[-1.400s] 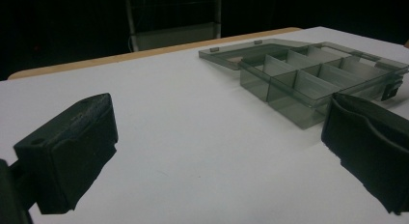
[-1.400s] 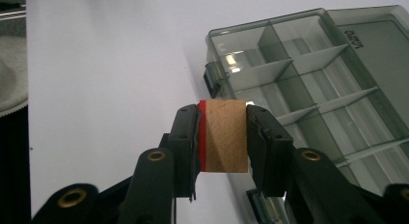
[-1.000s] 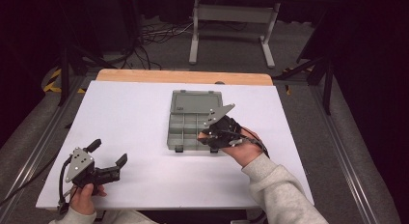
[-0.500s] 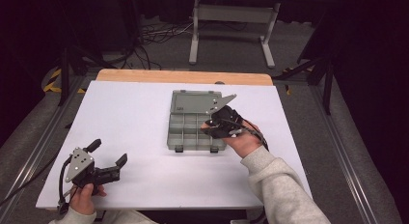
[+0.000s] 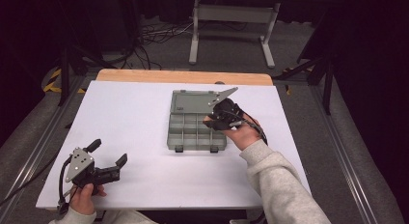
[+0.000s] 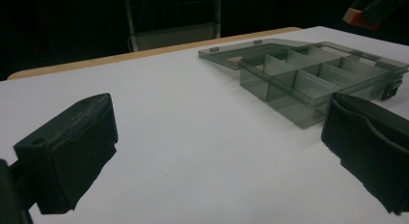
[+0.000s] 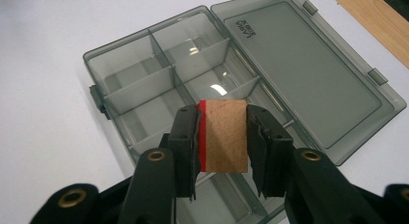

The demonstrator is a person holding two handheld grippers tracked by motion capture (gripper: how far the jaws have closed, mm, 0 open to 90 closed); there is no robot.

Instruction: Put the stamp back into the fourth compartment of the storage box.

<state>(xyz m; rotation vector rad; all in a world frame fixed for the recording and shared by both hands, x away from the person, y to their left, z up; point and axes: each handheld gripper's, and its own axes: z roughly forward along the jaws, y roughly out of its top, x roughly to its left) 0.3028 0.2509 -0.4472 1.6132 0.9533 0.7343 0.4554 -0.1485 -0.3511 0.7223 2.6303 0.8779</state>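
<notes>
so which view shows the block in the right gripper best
The right gripper view: the brown block with its red edge sits close up between the jaws, above the open box. The left gripper view catches a corner at top right; in the high view the gripper hides it.

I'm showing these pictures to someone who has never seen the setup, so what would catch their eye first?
Probably the brown block with a red edge clamped in the right gripper, held just above the open grey compartment box in the middle of the white table. Next, the box's lid lying flat open behind its compartments, which look empty. Last, the left gripper at the table's near left corner, jaws open with nothing between them.
</notes>
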